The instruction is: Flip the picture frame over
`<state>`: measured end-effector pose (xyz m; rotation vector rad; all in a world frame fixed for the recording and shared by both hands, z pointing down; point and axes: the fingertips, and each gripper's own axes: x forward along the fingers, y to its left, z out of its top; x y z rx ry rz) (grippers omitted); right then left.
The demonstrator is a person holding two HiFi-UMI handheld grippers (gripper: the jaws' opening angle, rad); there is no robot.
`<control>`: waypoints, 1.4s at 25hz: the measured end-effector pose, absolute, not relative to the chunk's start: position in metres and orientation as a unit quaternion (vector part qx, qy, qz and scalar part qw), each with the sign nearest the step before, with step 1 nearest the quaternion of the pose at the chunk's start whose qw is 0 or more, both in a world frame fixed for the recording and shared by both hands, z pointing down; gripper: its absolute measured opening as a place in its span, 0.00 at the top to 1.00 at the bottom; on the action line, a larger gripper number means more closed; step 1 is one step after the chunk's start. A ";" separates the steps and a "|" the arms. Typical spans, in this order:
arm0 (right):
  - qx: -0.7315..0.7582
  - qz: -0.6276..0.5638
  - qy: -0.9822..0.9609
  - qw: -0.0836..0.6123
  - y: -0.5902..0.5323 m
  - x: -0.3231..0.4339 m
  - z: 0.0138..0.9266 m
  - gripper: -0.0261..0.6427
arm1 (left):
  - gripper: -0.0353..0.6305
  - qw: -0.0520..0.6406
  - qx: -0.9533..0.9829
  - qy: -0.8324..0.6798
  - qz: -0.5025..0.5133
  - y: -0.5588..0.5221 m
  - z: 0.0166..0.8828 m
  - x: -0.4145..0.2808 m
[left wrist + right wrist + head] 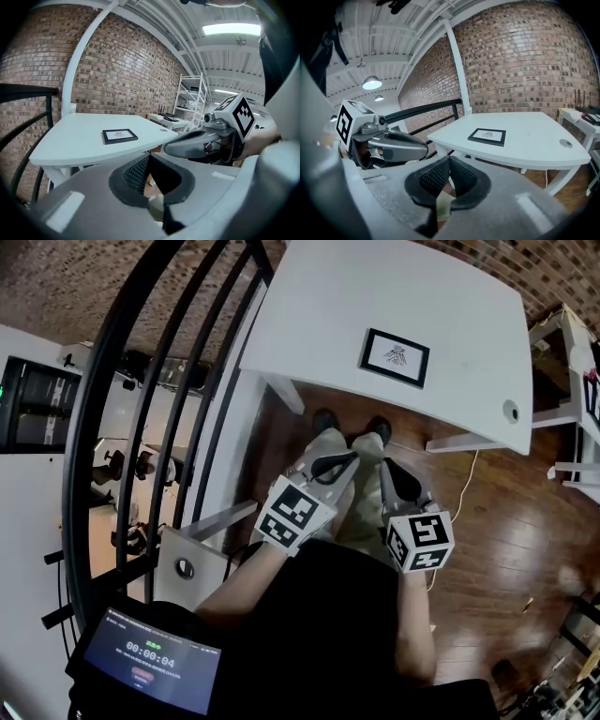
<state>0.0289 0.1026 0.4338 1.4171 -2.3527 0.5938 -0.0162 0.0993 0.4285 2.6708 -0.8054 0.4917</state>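
Note:
The black picture frame (395, 357) lies face up with a white print on the white table (319, 306), toward its near right part. It also shows in the left gripper view (120, 136) and the right gripper view (487, 136). Both grippers hang side by side over the person's legs, short of the table's near edge and well apart from the frame. My left gripper (349, 461) is shut with nothing in it, its tips meeting (149, 156). My right gripper (397, 472) is shut and empty too (449, 159).
A black curved railing (150, 399) runs along the left. White shelving (574, 352) stands at the right. The table has a round cable hole (511, 411) near its right corner. A dark screen with a timer (150, 664) sits at bottom left. The floor is wood.

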 end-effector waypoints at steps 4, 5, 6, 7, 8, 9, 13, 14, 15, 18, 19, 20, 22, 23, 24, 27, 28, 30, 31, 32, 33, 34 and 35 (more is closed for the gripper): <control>0.497 0.228 -0.821 0.164 0.101 0.029 0.443 0.97 | 0.92 0.168 0.928 -0.280 0.181 0.100 0.436 -0.017; 0.496 0.233 -0.820 0.164 0.101 0.029 0.446 0.97 | 0.92 0.173 0.926 -0.280 0.183 0.099 0.439 -0.017; 0.495 0.238 -0.819 0.165 0.101 0.029 0.450 0.97 | 0.92 0.177 0.925 -0.279 0.185 0.098 0.443 -0.017; 0.494 0.242 -0.818 0.166 0.100 0.030 0.454 0.97 | 0.92 0.181 0.924 -0.279 0.187 0.096 0.446 -0.016; 0.493 0.245 -0.818 0.167 0.098 0.030 0.459 0.97 | 0.92 0.184 0.924 -0.279 0.188 0.094 0.450 -0.016; 0.492 0.249 -0.817 0.168 0.097 0.030 0.463 0.97 | 0.92 0.187 0.923 -0.279 0.189 0.092 0.453 -0.015; 0.489 0.271 -0.811 0.172 0.088 0.034 0.487 0.97 | 0.92 0.206 0.917 -0.278 0.199 0.081 0.476 -0.013; 0.488 0.276 -0.810 0.174 0.085 0.035 0.494 0.97 | 0.92 0.211 0.915 -0.278 0.202 0.078 0.483 -0.013; 0.488 0.281 -0.808 0.174 0.083 0.036 0.499 0.97 | 0.92 0.214 0.914 -0.278 0.203 0.075 0.487 -0.013; 0.490 0.288 -0.805 0.173 0.081 0.038 0.501 0.97 | 0.92 0.220 0.912 -0.279 0.205 0.073 0.489 -0.014; 0.490 0.289 -0.804 0.172 0.081 0.039 0.500 0.97 | 0.92 0.222 0.911 -0.280 0.205 0.072 0.488 -0.014; 0.491 0.290 -0.803 0.172 0.082 0.039 0.499 0.97 | 0.92 0.224 0.911 -0.281 0.204 0.072 0.487 -0.014; 0.492 0.291 -0.803 0.170 0.081 0.041 0.496 0.97 | 0.92 0.226 0.910 -0.283 0.201 0.072 0.484 -0.014; 0.492 0.289 -0.803 0.169 0.079 0.041 0.494 0.97 | 0.92 0.225 0.911 -0.284 0.200 0.070 0.482 -0.014; 0.494 0.287 -0.803 0.168 0.077 0.043 0.492 0.97 | 0.92 0.223 0.911 -0.285 0.199 0.068 0.481 -0.013; 0.501 0.277 -0.802 0.169 0.066 0.049 0.488 0.97 | 0.92 0.216 0.913 -0.287 0.196 0.055 0.478 -0.011; 0.504 0.272 -0.802 0.169 0.060 0.053 0.487 0.97 | 0.92 0.212 0.914 -0.288 0.194 0.048 0.477 -0.010; 0.512 0.260 -0.802 0.167 0.046 0.059 0.484 0.97 | 0.92 0.201 0.917 -0.290 0.187 0.032 0.474 -0.008; 0.516 0.255 -0.801 0.165 0.041 0.062 0.481 0.97 | 0.92 0.195 0.918 -0.291 0.184 0.027 0.470 -0.007; 0.520 0.251 -0.800 0.164 0.039 0.064 0.477 0.97 | 0.92 0.190 0.920 -0.292 0.182 0.024 0.465 -0.007; 0.522 0.250 -0.799 0.164 0.039 0.066 0.473 0.97 | 0.92 0.187 0.920 -0.292 0.182 0.023 0.460 -0.008; 0.524 0.248 -0.798 0.166 0.039 0.068 0.470 0.97 | 0.92 0.185 0.920 -0.293 0.182 0.022 0.457 -0.008; 0.525 0.247 -0.797 0.167 0.037 0.071 0.469 0.97 | 0.92 0.184 0.920 -0.294 0.182 0.019 0.456 -0.007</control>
